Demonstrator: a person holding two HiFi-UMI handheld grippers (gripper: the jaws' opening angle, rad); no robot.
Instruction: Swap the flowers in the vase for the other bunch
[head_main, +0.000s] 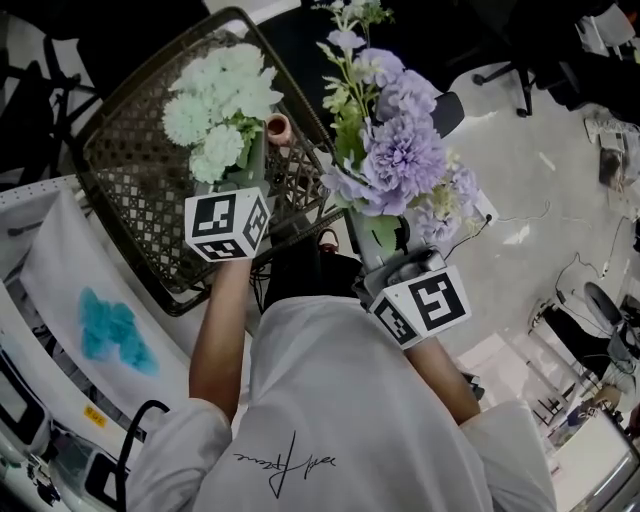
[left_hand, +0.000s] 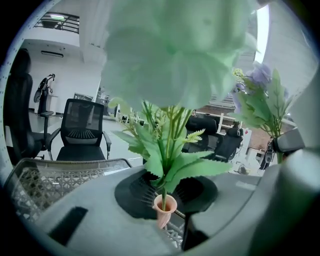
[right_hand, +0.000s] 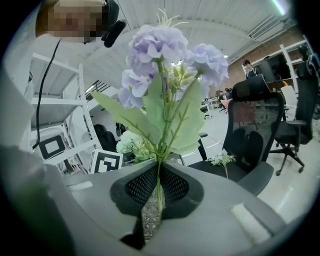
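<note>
The left gripper (left_hand: 167, 186) has its black ribbed pads closed in on the leafy green stem of the bunch of pale mint-green artificial flowers (head_main: 222, 105), just above the mouth of the small peach-pink trumpet-shaped vase (left_hand: 164, 206). The stem runs straight down from the pads into that mouth, so the bunch stands upright in the vase, its blooms well above the gripper. The vase shows low in the gap between the jaws, just beyond their tips. It stands on the dark metal lattice table (head_main: 130, 190), close to the table's right edge.

The right gripper (right_hand: 156, 189) is clamped on the thin stem of the bunch of lilac-purple artificial flowers (head_main: 400, 150) and holds it upright in the air, off the table's right edge and beside the green bunch without touching it. The leaves and blooms rise above the pads, and the stem's foot hangs below them.

A black mesh office chair (left_hand: 82, 132) stands beyond the table, and a white cloth with a turquoise patch (head_main: 112, 330) lies to its left.
</note>
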